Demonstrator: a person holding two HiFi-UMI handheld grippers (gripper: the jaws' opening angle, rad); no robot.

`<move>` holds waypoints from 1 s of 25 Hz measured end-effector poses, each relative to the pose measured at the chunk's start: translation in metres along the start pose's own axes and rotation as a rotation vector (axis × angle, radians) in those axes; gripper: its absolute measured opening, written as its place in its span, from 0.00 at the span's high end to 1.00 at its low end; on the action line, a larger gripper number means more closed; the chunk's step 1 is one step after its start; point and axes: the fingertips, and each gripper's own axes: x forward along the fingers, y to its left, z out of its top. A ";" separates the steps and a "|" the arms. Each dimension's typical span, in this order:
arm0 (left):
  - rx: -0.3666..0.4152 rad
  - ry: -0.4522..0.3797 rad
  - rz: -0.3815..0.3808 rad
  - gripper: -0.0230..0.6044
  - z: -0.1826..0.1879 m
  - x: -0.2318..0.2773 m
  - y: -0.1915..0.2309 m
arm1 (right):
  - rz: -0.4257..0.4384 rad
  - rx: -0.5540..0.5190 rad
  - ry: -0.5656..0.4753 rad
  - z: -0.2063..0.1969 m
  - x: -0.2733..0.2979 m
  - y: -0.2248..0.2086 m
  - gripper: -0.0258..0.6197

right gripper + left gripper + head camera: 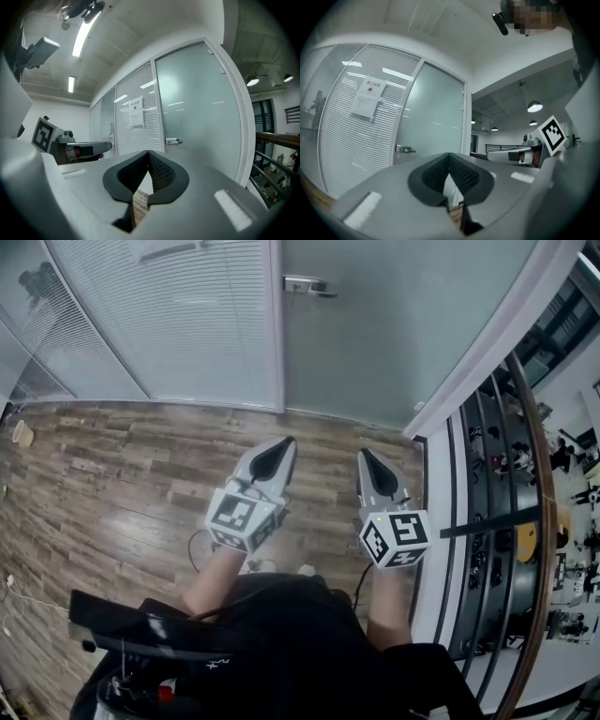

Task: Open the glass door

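Head view puts the frosted glass door [403, 324] ahead of you, closed, with its handle [307, 284] at the door's left edge, next to the blind-covered panel [169, 315]. Your left gripper [284, 442] and right gripper [364, 456] hang side by side over the wooden floor [103, 474], well short of the door and pointing toward it. Both pairs of jaws meet at the tips, gripping nothing.
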 end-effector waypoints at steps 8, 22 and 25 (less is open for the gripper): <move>0.007 0.003 0.020 0.97 -0.004 -0.001 -0.015 | 0.021 0.011 0.007 -0.009 -0.012 -0.008 0.96; 0.014 0.011 0.064 0.97 -0.009 0.003 -0.037 | 0.066 0.014 0.014 -0.013 -0.025 -0.025 0.96; 0.010 0.015 0.073 0.97 -0.010 0.002 -0.035 | 0.070 0.014 0.018 -0.012 -0.024 -0.027 0.96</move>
